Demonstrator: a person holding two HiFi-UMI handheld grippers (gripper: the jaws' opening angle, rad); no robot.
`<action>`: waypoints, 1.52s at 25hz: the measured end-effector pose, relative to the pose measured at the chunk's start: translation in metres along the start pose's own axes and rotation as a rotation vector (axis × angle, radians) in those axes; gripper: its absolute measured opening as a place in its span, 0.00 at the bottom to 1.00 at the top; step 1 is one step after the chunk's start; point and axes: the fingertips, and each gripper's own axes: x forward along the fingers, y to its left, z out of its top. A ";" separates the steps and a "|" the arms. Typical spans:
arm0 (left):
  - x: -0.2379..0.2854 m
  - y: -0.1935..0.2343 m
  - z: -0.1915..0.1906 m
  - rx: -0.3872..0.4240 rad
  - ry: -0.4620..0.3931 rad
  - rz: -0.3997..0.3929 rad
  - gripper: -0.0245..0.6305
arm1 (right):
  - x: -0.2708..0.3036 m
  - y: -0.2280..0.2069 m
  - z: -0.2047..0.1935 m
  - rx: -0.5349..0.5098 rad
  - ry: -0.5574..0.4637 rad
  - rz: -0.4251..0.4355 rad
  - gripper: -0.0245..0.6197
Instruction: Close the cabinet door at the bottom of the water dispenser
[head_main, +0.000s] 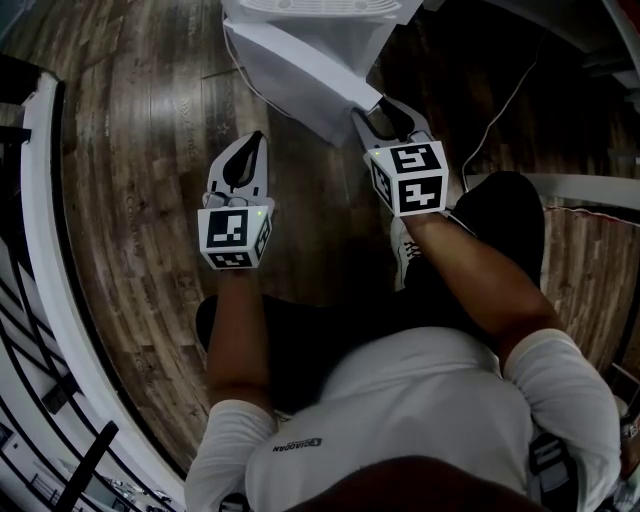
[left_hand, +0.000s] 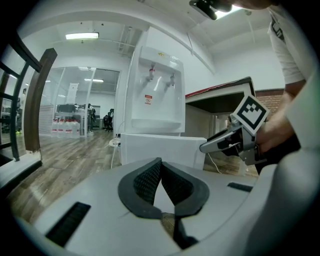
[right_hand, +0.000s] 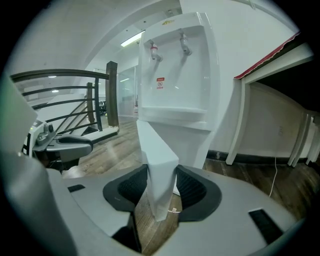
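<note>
The right gripper (head_main: 388, 118) is held forward on an extended forearm (head_main: 480, 275) and pitched slightly down. Its fingers (right_hand: 192, 189) clamp the free edge of the cabinet door (right_hand: 160, 160), which stands ajar at the base of the water dispenser (right_hand: 175, 75). The left gripper (head_main: 252, 148) is held well apart from the door, over the floor (head_main: 140, 150). Its fingers (left_hand: 147, 182) are closed together and empty.

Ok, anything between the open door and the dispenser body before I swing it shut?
Nothing visible. The right gripper clamps the cabinet door at its free edge; no object shows in the gap back to the water dispenser. The left gripper hovers on the door's outer side, outside the swing.
</note>
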 end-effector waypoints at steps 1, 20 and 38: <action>0.001 -0.001 -0.001 -0.006 0.003 -0.001 0.03 | 0.001 -0.003 0.000 0.000 -0.001 -0.003 0.34; 0.025 -0.024 0.010 -0.009 -0.007 -0.058 0.03 | 0.028 -0.062 0.015 0.034 -0.054 -0.078 0.32; 0.039 -0.022 0.008 -0.011 0.005 -0.037 0.03 | 0.051 -0.093 0.028 0.031 -0.078 -0.086 0.29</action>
